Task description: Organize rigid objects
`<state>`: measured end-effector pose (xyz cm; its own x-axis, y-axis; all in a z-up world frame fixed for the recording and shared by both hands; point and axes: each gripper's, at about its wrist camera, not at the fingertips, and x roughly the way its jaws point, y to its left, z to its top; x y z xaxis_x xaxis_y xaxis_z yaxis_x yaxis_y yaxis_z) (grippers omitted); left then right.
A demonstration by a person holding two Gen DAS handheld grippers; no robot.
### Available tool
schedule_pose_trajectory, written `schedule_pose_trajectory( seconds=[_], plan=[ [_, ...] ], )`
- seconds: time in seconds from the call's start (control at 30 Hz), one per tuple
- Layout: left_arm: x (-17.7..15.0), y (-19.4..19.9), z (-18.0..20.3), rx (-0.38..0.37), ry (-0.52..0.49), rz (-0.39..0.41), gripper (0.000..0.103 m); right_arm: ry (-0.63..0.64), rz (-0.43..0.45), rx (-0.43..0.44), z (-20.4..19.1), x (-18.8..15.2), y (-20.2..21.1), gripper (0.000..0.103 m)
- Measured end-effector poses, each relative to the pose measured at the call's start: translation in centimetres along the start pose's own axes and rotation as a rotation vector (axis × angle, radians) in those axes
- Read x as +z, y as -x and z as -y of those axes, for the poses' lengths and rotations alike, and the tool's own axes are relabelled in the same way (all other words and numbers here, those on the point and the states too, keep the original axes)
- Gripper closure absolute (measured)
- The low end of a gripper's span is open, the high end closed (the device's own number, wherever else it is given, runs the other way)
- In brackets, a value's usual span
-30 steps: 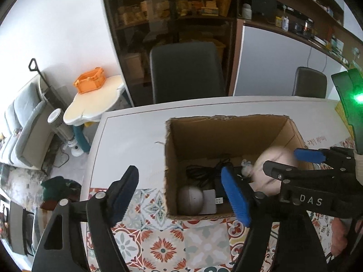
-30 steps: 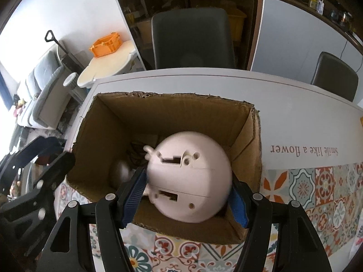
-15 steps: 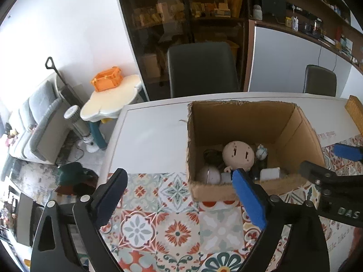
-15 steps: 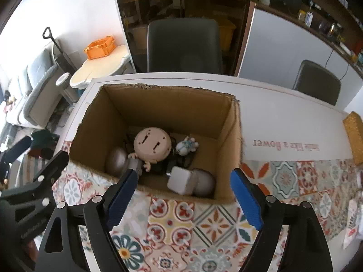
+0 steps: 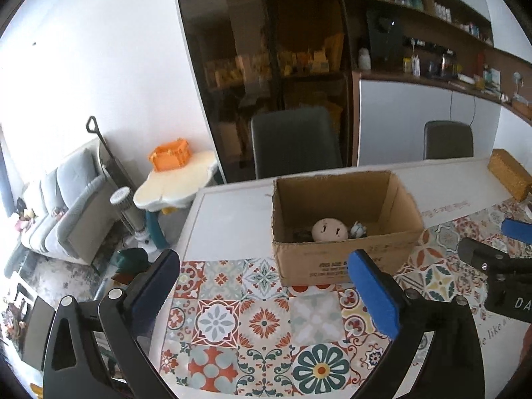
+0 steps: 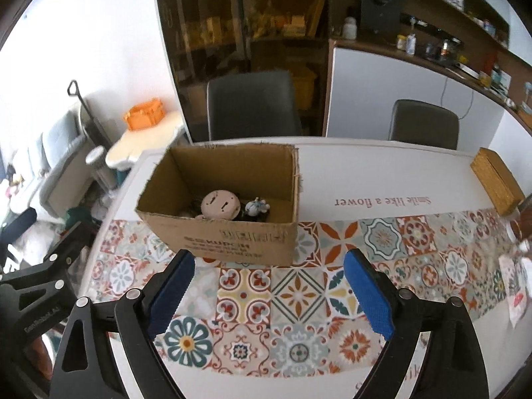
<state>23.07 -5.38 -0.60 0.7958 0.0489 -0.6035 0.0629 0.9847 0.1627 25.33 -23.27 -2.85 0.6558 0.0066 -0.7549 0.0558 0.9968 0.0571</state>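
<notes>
- The cardboard box [image 6: 229, 206] was seen standing open-topped on the table [image 6: 382, 173], at the edge where the bare white surface met the patterned tile mat [image 6: 299, 292].
- A pale round object [image 6: 221, 204] with two slots in its face was seen lying inside the box, with a small blue-white figurine [image 6: 256, 206] just beside it and dark items partly hidden under both.
- The right gripper [image 6: 269, 286] was held over the tile mat on the near side of the box; its jaws had just been opening, stood well apart, and nothing was between them.
- The left gripper [image 5: 262, 286] was likewise held over the mat; its jaws had just been opening, stood wide, and nothing was between them.
- From the right gripper the box lay ahead and slightly to the left; from the left gripper it lay ahead and to the right, so the box stood between the two lines of approach, near to both.
- The long axis of the box was seen running across the right wrist view, its long printed wall facing that gripper.
- A woven tan block [image 6: 495, 183] was seen lying at the far right of the table, well apart from the box, and nearer the right hand.
- That block was judged a possible next item to gather; a reach to the right would be called for.
</notes>
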Motion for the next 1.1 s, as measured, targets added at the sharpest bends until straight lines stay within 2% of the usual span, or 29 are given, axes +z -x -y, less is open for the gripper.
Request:
schedule_pose_trajectory(
  seconds=[0.3,0.53,0.83,1.1],
  plan=[
    [-0.8,6.6,-0.4,0.009,0.021,0.115,0.0,-0.034,0.098,0.022,1.4,-2.8,6.8,0.012],
    [-1.1,10.5,-0.8,0.014,0.022,0.198,0.0,-0.047,0.209,0.002,1.6,-3.7,11.6,0.012],
    [-1.8,12.4,-1.7,-0.021,0.052,0.209,0.0,-0.026,0.279,0.016,0.8,-4.3,14.5,0.012],
    [-2.4,13.6,-2.5,-0.004,0.075,0.222,0.0,-0.024,0.292,0.034,0.3,-4.9,15.6,0.012]
  ],
)
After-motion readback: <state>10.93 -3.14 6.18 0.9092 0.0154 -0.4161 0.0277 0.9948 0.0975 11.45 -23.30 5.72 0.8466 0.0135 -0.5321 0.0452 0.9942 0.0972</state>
